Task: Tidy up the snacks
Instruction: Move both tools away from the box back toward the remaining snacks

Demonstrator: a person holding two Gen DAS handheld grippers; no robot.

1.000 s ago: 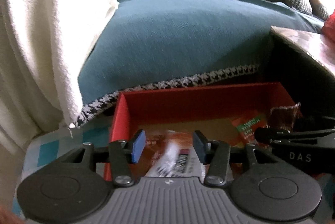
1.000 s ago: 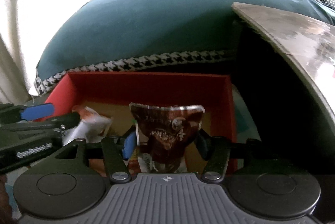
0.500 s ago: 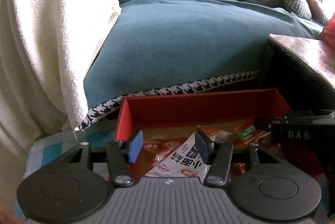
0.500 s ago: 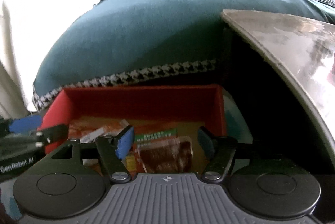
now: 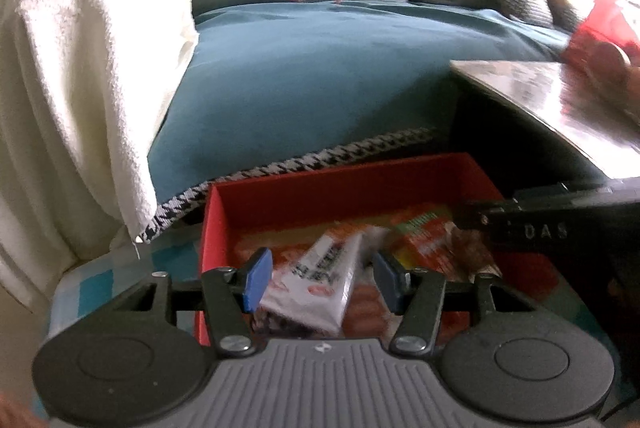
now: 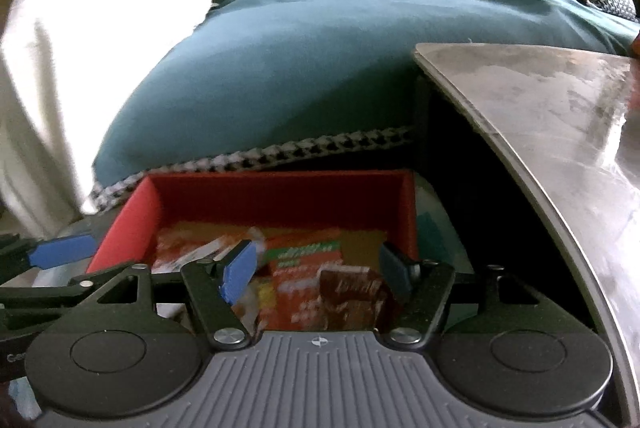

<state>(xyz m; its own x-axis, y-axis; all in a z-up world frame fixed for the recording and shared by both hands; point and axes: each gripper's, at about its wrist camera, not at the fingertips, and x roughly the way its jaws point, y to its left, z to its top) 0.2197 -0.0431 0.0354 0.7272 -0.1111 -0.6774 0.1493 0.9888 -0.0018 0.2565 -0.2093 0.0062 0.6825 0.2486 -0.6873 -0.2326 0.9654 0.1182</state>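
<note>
Red open-top cardboard box [image 6: 276,197] is sitting on a pale surface with teal squares [image 5: 96,288], holding loose snack packets [image 6: 304,260]. Glossy brown bench [image 6: 560,131] is standing to its right, higher up, with a blurred red item [image 5: 600,27] lying on it.

Open-topped red box [image 6: 280,195], table [image 6: 560,115] alongside

L hand-held gripper [image 5: 319,278] open; R [image 6: 318,270] opening, empty.
</note>
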